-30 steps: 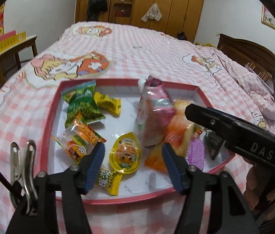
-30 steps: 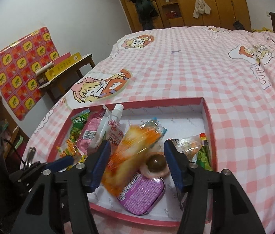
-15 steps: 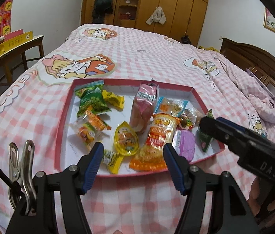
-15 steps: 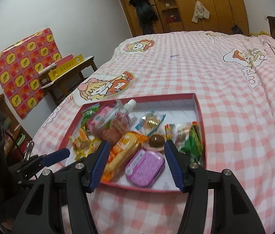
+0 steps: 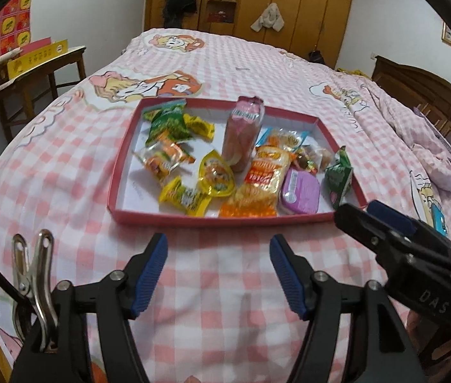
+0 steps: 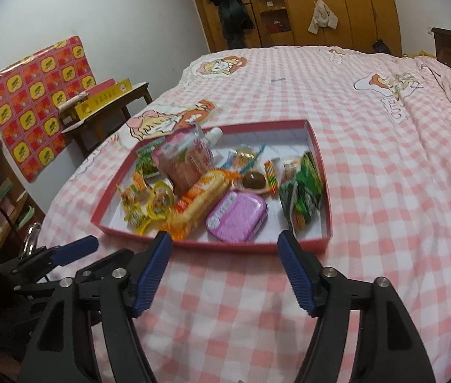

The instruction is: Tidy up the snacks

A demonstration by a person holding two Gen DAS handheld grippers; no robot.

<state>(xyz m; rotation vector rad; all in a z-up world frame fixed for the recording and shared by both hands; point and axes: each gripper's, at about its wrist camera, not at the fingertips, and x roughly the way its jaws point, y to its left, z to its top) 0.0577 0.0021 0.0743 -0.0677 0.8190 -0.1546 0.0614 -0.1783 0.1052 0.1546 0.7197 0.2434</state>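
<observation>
Left wrist view: the red tray (image 5: 193, 220) of snacks lies on the pink checked bedspread (image 5: 65, 172) at twelve o'clock from the left gripper (image 5: 218, 273), well beyond its tips. The blue ribbed fingers (image 5: 150, 274) are spread wide with only cloth between them.

Inside the shallow, white-lined tray, crinkly foil packets crowd together: a green packet (image 5: 168, 123) at eleven o'clock, a yellow teardrop jelly cup (image 5: 216, 174) in the middle, a long orange bag (image 5: 262, 175), and a flat, rounded purple tin (image 5: 300, 191) at the near edge. A soft pink pouch (image 5: 243, 134) stands upright behind them.

In the right wrist view the tray (image 6: 326, 210) sits at twelve o'clock from the right gripper (image 6: 225, 273), whose fingers are likewise parted and hold nothing.
</observation>
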